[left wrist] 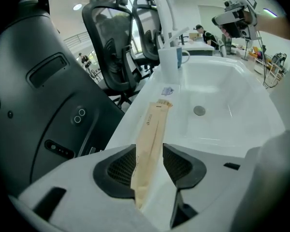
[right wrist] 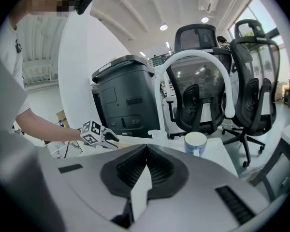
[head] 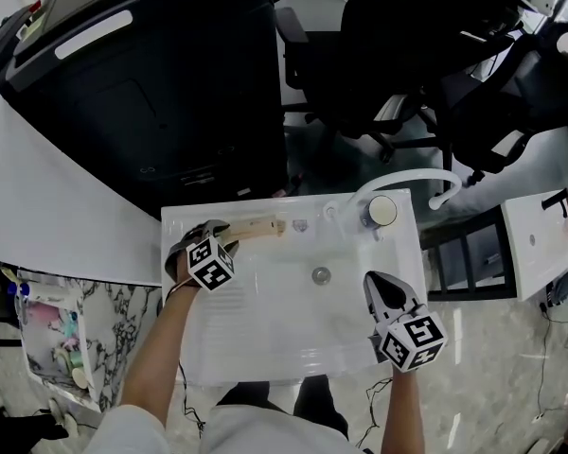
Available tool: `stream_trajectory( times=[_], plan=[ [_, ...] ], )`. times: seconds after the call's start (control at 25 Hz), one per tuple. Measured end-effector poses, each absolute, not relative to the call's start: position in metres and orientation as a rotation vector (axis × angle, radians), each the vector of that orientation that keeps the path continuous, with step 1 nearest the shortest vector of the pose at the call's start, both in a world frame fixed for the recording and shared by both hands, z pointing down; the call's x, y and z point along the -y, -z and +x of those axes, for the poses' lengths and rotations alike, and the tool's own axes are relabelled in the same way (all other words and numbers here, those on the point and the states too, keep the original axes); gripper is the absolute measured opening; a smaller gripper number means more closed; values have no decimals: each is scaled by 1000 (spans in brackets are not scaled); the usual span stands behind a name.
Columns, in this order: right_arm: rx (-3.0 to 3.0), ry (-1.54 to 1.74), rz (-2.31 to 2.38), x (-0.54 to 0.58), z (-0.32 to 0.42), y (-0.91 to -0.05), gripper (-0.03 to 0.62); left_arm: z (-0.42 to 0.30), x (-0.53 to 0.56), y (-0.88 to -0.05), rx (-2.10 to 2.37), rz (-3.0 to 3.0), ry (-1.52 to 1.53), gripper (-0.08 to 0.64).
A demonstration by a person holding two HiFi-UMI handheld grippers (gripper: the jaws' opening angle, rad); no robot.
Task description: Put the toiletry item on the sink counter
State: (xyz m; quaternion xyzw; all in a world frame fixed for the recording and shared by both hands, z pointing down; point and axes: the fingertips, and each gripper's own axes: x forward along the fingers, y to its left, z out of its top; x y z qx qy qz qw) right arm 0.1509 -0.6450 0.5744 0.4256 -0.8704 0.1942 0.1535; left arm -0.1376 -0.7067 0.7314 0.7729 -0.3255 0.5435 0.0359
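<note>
A long tan paper packet (head: 256,227) (left wrist: 152,134), the toiletry item, lies flat on the back left rim of the white sink counter (head: 199,353). My left gripper (head: 216,228) (left wrist: 149,164) is open, and the near end of the packet lies between its jaws; the right pad stands clear of it. My right gripper (head: 379,284) (right wrist: 146,151) hovers over the counter's front right, shut with nothing in it.
A white cup (head: 381,212) (right wrist: 195,143) stands by the curved white faucet (head: 412,178) at the back right of the basin, whose drain (head: 321,275) is in the middle. A large black machine (head: 151,83) stands behind the counter on the left, with black office chairs (head: 388,55) on the right.
</note>
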Motion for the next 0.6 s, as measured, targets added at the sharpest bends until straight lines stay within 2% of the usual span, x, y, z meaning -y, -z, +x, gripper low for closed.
stream_trajectory(
  times=[0.2,0.6],
  plan=[
    [2489,-466,1218,641,156,-560,-3,-142,694,-708,1104,2375,-1649,150],
    [2530,-233,1204,650,154,-507,-3,-165,672,-611,1486,2354,-1290,19]
  ],
)
